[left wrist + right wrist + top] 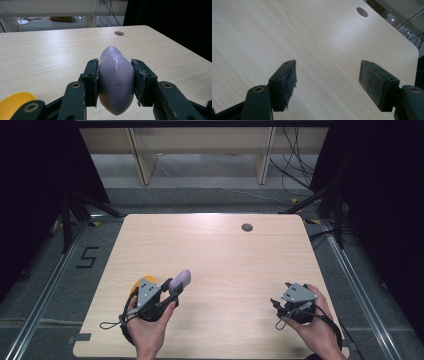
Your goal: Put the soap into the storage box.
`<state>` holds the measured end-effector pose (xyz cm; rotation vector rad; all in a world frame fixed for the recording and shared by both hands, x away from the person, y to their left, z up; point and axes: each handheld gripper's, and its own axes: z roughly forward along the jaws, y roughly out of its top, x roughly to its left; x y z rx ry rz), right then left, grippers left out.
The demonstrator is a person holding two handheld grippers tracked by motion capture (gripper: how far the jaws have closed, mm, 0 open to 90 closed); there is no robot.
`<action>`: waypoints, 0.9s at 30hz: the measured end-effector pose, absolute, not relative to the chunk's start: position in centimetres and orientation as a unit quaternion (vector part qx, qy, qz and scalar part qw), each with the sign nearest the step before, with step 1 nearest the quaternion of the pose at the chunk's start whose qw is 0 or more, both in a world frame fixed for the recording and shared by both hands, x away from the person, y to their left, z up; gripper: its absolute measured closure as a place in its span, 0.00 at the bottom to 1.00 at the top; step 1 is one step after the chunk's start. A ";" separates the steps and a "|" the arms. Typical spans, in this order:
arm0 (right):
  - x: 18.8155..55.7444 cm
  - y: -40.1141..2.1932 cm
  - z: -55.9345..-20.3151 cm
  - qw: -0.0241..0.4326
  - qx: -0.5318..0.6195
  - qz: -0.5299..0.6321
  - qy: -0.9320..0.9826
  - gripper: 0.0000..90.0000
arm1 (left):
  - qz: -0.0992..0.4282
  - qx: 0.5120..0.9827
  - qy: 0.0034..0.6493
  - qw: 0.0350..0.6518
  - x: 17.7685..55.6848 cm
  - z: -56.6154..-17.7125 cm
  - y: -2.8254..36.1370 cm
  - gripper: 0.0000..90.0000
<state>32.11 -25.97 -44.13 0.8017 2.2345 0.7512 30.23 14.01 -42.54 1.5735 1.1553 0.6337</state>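
Soap (115, 82), a lilac oval bar, sits clamped across its middle in our left gripper (114, 83), lifted just clear of the bench (225, 255) at about seven o'clock in the high view. We judge it light and stiff but waxy and slick: its rounded flanks could squirt from the pads, so the widest waist is the place to hold, squeezed gently since the scuffed surface may dent. A yellow dish (13, 102) lies close at the gripper's eight o'clock. Our right gripper (327, 85) waits at five o'clock, jaws wide apart, holding nothing.

Grey floor (210, 195), wooden shelf legs (140, 160), cables (295, 165).
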 end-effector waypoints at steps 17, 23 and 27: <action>32.3 -25.9 -44.1 0.322 0.303 0.287 0.850 0.34 | 0.282 0.628 0.503 0.523 29.5 -42.6 16.1 0.66; 32.3 -25.8 -44.2 0.318 0.306 0.287 0.850 0.34 | 0.294 0.622 0.510 0.516 29.4 -42.6 16.9 0.66; 32.3 -25.8 -44.2 0.318 0.304 0.287 0.851 0.34 | 0.301 0.612 0.516 0.518 29.3 -42.5 17.4 0.66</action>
